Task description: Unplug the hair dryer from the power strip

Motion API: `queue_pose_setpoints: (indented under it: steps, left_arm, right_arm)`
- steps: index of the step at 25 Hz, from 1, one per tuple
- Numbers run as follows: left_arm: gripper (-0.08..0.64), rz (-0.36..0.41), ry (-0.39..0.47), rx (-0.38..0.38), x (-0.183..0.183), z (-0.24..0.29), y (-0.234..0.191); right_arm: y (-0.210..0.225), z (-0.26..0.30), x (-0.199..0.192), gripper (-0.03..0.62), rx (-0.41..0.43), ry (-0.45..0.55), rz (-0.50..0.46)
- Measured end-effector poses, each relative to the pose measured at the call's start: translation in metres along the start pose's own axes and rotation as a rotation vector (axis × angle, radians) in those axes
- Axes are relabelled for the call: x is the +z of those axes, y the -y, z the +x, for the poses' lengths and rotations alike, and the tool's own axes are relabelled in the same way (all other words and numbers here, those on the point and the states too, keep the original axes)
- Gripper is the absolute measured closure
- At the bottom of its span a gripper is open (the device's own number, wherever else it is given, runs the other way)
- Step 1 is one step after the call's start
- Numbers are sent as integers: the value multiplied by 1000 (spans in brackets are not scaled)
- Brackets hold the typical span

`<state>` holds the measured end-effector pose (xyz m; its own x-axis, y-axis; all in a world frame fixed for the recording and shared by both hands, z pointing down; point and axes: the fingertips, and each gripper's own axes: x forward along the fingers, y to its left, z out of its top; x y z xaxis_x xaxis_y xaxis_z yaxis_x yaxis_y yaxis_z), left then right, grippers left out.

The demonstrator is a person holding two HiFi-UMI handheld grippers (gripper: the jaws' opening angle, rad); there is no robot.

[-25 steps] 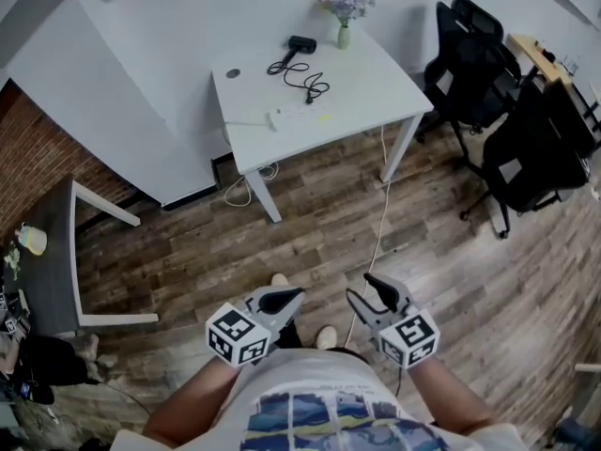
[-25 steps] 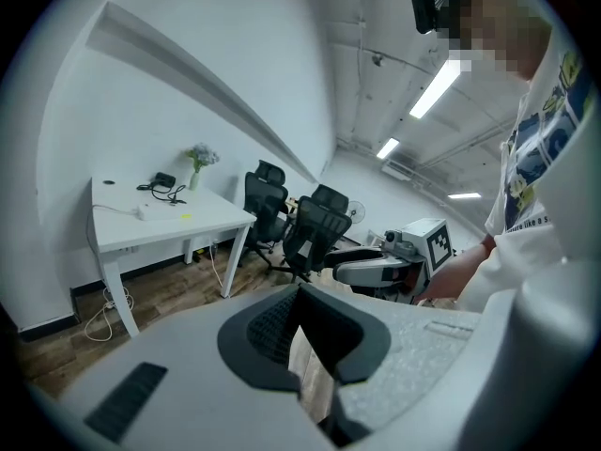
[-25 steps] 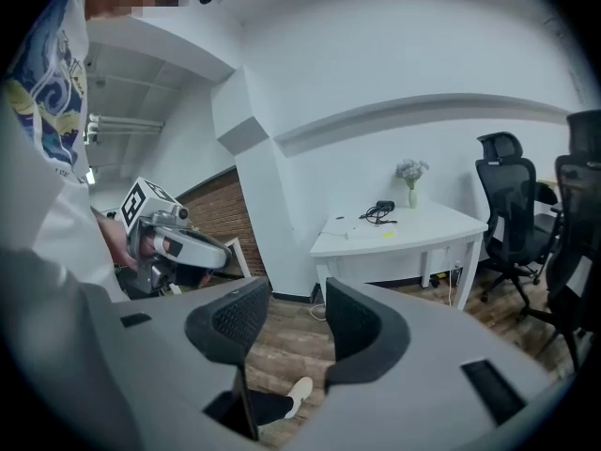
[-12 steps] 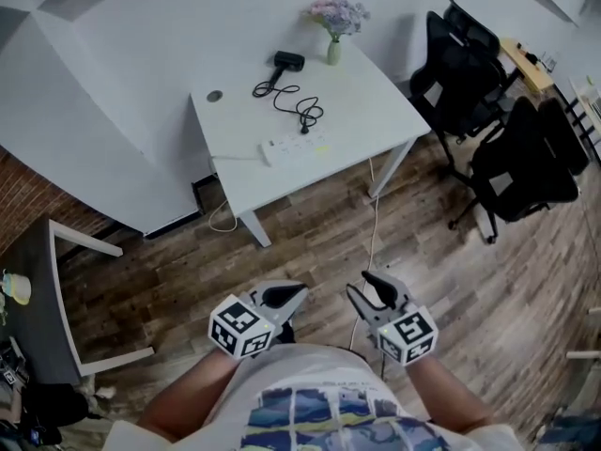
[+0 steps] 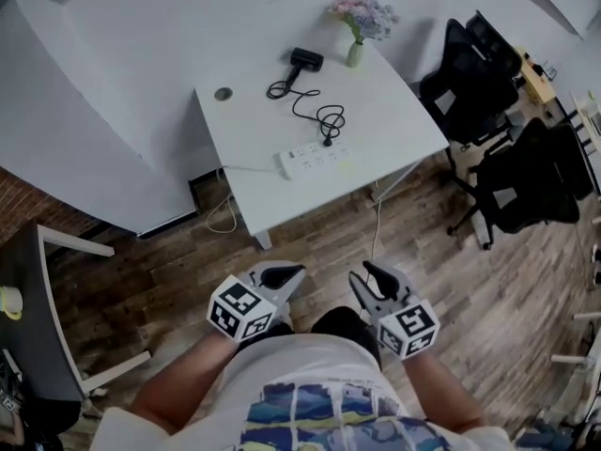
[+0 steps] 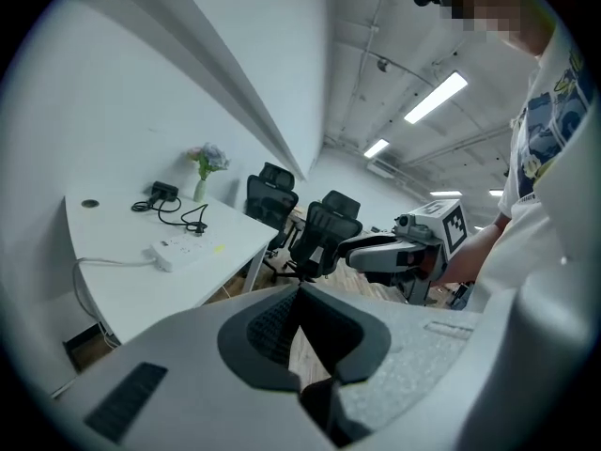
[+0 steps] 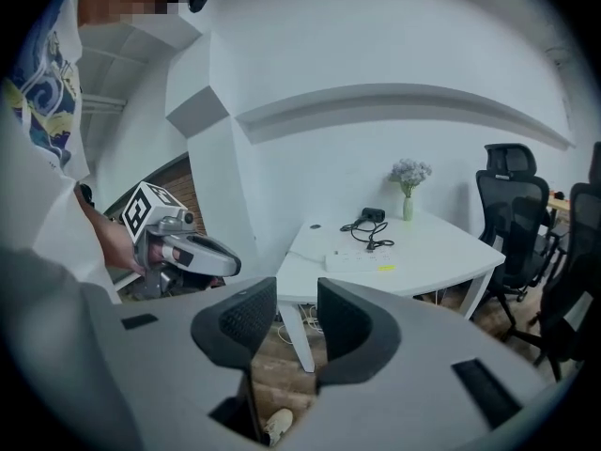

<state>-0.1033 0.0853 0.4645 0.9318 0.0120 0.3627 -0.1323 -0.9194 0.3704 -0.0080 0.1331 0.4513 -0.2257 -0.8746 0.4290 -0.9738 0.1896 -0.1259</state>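
On the white table (image 5: 394, 111) ahead lies a black hair dryer (image 5: 305, 59). Its cord (image 5: 315, 111) curls down to a plug in the white power strip (image 5: 315, 159) near the front edge. Both grippers hang at waist height over the wooden floor, well short of the table. My left gripper (image 5: 282, 275) has its tips together and nothing in it. The jaws of my right gripper (image 5: 376, 275) stand apart and are closing on nothing. The right gripper view shows the strip (image 7: 362, 259) and dryer (image 7: 374, 214) beyond its jaws; the left gripper view has the strip (image 6: 178, 250) far left.
A vase of flowers (image 5: 358, 26) stands at the table's back corner. Black office chairs (image 5: 488, 83) crowd the right side. A white cable (image 5: 377, 214) drops from the table to the floor. A dark table (image 5: 28, 289) stands at the left.
The table has drawn nearer and sits lower in the head view as both grippers travel toward it. The right jaws have narrowed.
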Motion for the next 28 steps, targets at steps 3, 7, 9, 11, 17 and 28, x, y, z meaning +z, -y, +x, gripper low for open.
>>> queue_pose_setpoints:
  steps: [3, 7, 9, 11, 17, 28]
  left_arm:
    - [558, -13, 1, 7, 5, 4, -21]
    - [558, -21, -10, 26, 15, 23, -49]
    - [558, -25, -17, 46, 18, 33, -66]
    - [558, -30, -19, 73, 25, 42, -86]
    - [558, -57, -40, 166, 47, 76, -147]
    - [558, -129, -119, 291, 60, 142, -224]
  right_arm:
    - [5, 18, 9, 460, -4, -7, -2]
    - [29, 41, 20, 463, 6, -21, -5]
    - [44, 57, 22, 466, 20, -29, -9]
    - [62, 77, 25, 466, 37, -39, -8]
    - [118, 134, 46, 469, 105, -70, -18]
    - [194, 227, 64, 471, 252, -159, -78]
